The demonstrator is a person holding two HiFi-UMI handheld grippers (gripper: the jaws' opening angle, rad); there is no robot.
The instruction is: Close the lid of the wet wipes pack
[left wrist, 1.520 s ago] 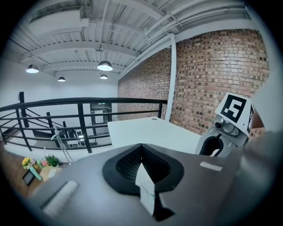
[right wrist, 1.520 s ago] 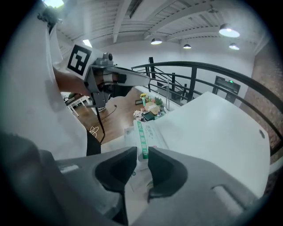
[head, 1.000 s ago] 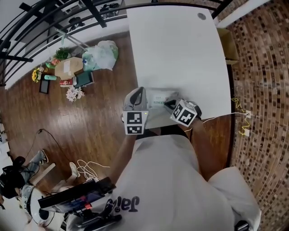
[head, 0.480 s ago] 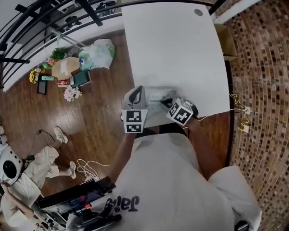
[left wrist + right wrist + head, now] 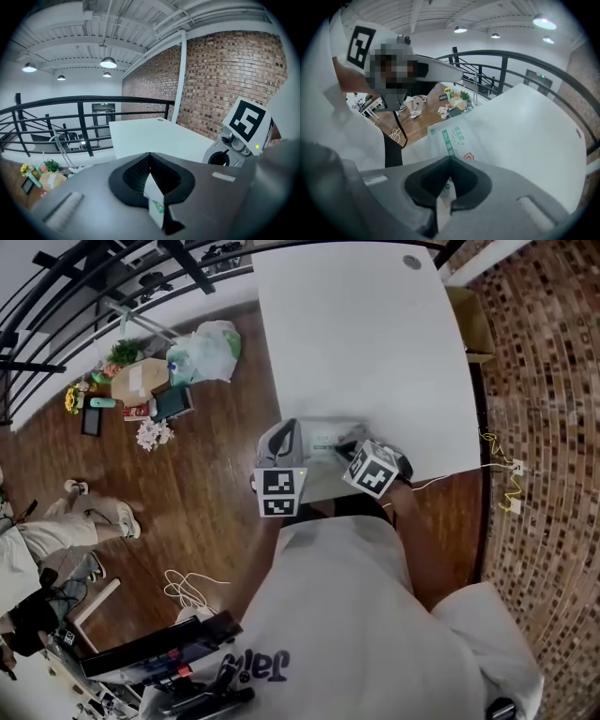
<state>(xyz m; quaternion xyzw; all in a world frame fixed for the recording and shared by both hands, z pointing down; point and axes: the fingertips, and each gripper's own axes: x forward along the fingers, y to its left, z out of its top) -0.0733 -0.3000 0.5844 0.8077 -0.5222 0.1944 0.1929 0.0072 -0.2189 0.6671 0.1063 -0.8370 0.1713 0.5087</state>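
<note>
Head view: counted one wet wipes pack, a flat, soft white pouch with green print, lying at the lower edge of one smooth white rectangular table, near the centre of the frame. Counted two grey hard-shelled grippers over it, the left gripper at the pack's left end and the right gripper at its right end. Noted one cube with black-and-white square markers on each. Saw glossy dark wood floor at left and a brick wall at right.

Left gripper view: found the two black ribbed pads pressed together, pinching one thin, creased white corner of the pack with a green mark, lower centre. Saw the other gripper's marker cube at right.

Right gripper view: found the jaws pressed together on one thin white fold of the pack, lower centre. Saw the rest of the pouch flat on the table just beyond, printed side up.
</note>
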